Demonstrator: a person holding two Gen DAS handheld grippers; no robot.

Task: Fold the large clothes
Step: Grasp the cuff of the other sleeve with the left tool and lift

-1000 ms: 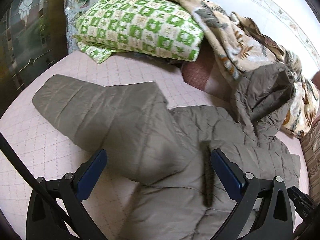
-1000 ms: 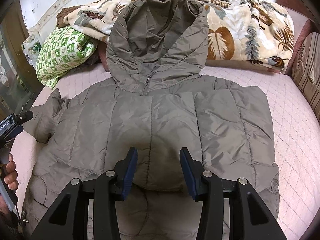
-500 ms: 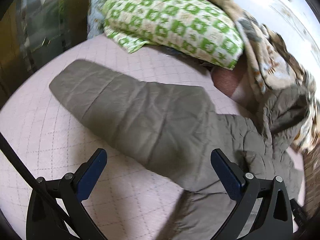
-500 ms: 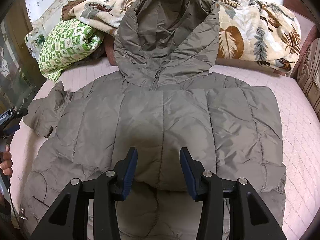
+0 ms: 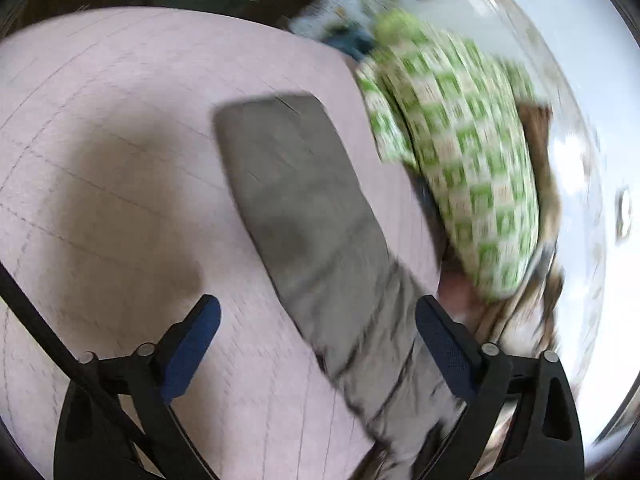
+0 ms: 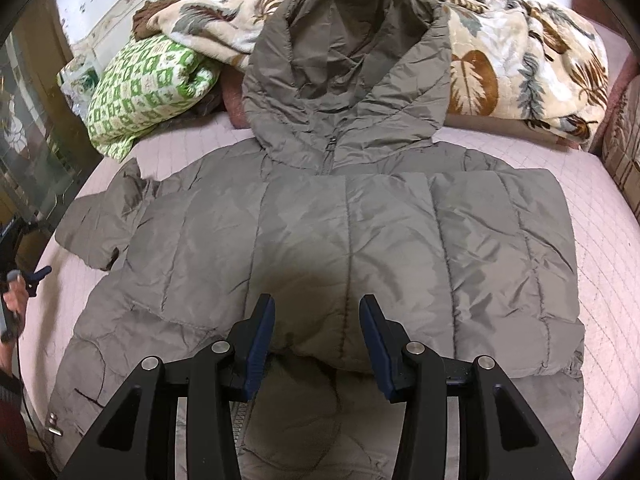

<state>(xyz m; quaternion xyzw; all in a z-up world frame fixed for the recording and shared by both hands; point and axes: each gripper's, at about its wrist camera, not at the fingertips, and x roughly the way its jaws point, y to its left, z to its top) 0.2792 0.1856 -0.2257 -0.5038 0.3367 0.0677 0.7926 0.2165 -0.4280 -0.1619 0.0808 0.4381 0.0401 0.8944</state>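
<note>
While blurred, left view: sleeve [image 5: 304, 216] stretched flat on pink quilted bedspread [image 5: 100, 120]
Jacket: grey puffer jacket [image 6: 340, 248] spread front-up on bed, hood [image 6: 348, 68] propped on leaf-print blanket [image 6: 520, 64]
Surroundings: green checked pillow [image 6: 148, 84] left of hood, near sleeve
Left gripper [image 5: 318, 344]: fingers wide apart, empty, over sleeve
Right gripper [image 6: 317, 346]: fingers parted, holding nothing, over jacket hem

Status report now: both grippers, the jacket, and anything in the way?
Left gripper open over the left sleeve. Right gripper open, empty, above the jacket. Green pillow lies beside that sleeve.
</note>
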